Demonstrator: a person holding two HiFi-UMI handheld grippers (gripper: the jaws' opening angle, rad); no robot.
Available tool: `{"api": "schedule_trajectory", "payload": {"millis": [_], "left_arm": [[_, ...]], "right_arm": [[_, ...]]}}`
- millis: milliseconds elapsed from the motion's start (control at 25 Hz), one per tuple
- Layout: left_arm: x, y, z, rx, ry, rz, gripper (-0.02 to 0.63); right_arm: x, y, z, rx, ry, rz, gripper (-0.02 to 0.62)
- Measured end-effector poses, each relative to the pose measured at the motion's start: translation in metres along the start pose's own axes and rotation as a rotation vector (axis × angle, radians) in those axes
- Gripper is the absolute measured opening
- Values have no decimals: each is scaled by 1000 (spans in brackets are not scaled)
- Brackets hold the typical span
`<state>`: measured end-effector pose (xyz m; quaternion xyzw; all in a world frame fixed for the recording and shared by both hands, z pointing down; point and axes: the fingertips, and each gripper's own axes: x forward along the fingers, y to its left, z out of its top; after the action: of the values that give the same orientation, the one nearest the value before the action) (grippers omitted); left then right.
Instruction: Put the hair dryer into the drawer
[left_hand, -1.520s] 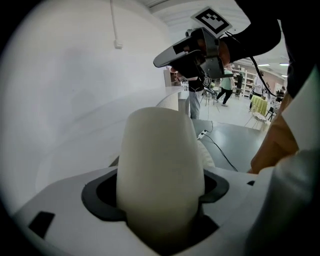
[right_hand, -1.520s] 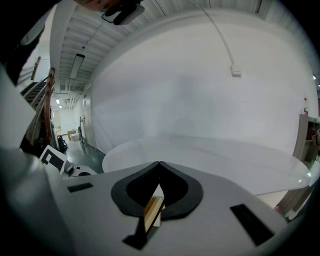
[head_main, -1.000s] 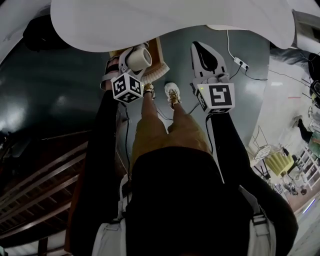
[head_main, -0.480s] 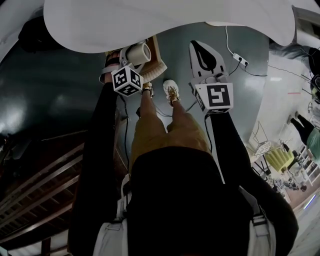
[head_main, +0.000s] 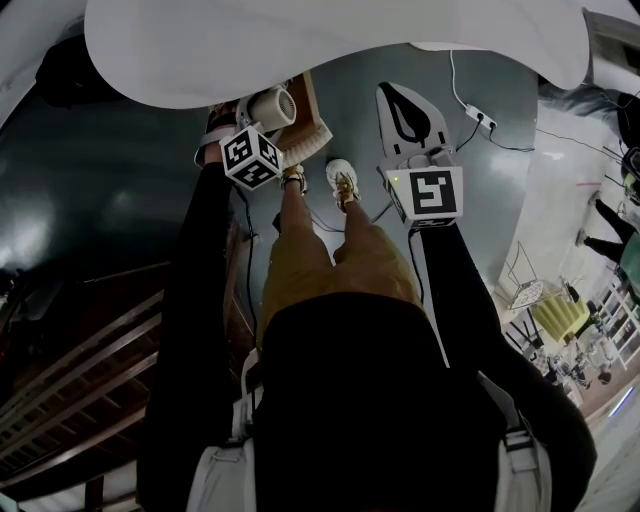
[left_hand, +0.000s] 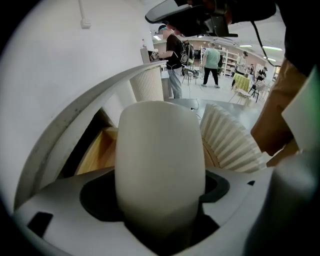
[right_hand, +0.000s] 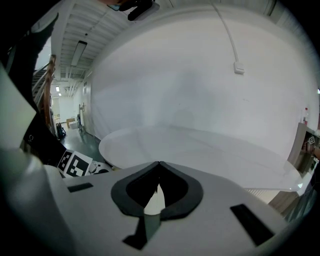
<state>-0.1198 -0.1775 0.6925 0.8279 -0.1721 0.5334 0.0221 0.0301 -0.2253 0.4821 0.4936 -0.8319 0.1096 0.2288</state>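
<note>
A cream hair dryer (head_main: 274, 105) is held in my left gripper (head_main: 260, 120), which is shut on its body; in the left gripper view the rounded body (left_hand: 160, 165) fills the space between the jaws. Just beyond it an open wooden drawer (head_main: 312, 108) with a white ribbed front (left_hand: 231, 141) juts from under the white round table (head_main: 330, 45). The dryer hangs at the drawer's near edge, its wooden inside (left_hand: 98, 150) showing to the left. My right gripper (head_main: 393, 90) floats to the right, shut and empty, jaws tips touching (right_hand: 159, 163).
The table's edge (right_hand: 200, 150) overhangs both grippers. The person's legs and shoes (head_main: 342, 185) stand between the grippers. A cable and power strip (head_main: 480, 124) lie on the grey floor at right. A wooden stair rail (head_main: 90, 360) runs at lower left. People stand in the far room.
My left gripper has carried the hair dryer a little forward toward the drawer, and its nozzle has turned. The right gripper has barely moved.
</note>
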Motion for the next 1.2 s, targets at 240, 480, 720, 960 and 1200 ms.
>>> {"api": "schedule_trajectory", "payload": {"millis": [240,480,720,960,1200], "left_arm": [[0,-11,-3,-3,24,-78,402],[0,-21,-4,2,47,-151,402],[0,-27,-6,9,52,-193,402],[1,-46,-15,67,106,-257,402],[7,-51,-19,96,160,-277,402]], "right_arm": [[-1,2,2,-11,1,3,25],[-2,8,7,-27,-5,20,25],[-3,10,7,-41,-9,24,25],[-5,13,6,-46,-6,23,25],[-6,14,7,-40,-22,25,25]]}}
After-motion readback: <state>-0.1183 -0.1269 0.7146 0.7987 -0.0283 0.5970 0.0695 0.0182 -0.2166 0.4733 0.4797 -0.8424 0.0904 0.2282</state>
